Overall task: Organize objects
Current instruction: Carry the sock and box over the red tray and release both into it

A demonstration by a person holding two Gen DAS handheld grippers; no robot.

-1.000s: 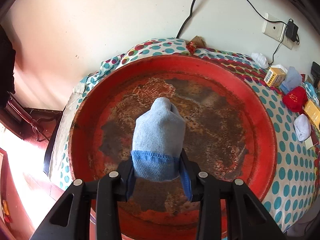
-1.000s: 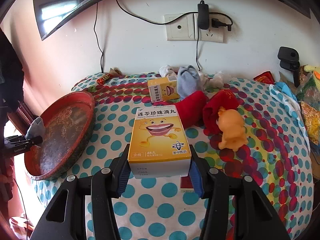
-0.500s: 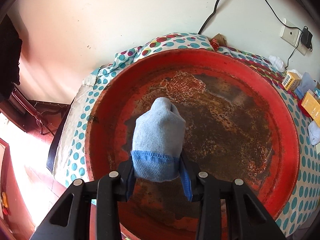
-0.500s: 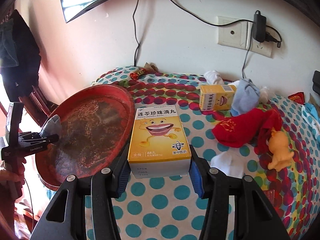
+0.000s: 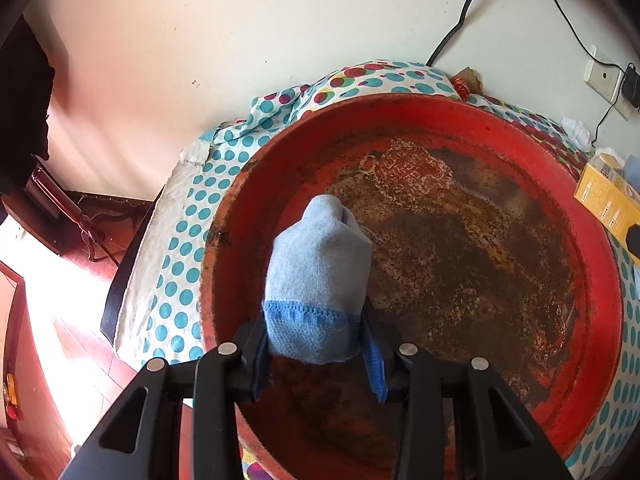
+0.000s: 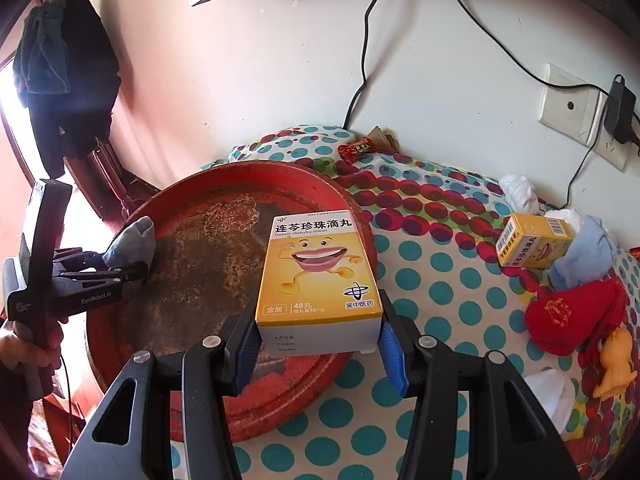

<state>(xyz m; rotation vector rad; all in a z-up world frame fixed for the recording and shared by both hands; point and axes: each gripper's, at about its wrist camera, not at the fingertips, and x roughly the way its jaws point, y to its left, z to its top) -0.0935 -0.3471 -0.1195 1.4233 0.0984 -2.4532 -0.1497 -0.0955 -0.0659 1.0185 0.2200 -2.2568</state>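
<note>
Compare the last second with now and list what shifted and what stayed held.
Both tongs closed in on the red tray. The right tongs swung left, carrying the yellow medicine box over the tray's near rim. The left tongs brought the blue sock nearer, over the tray's left part. Nothing was taken or let go: both grips are unchanged, and the second box and red pouch lie where they were.
</note>
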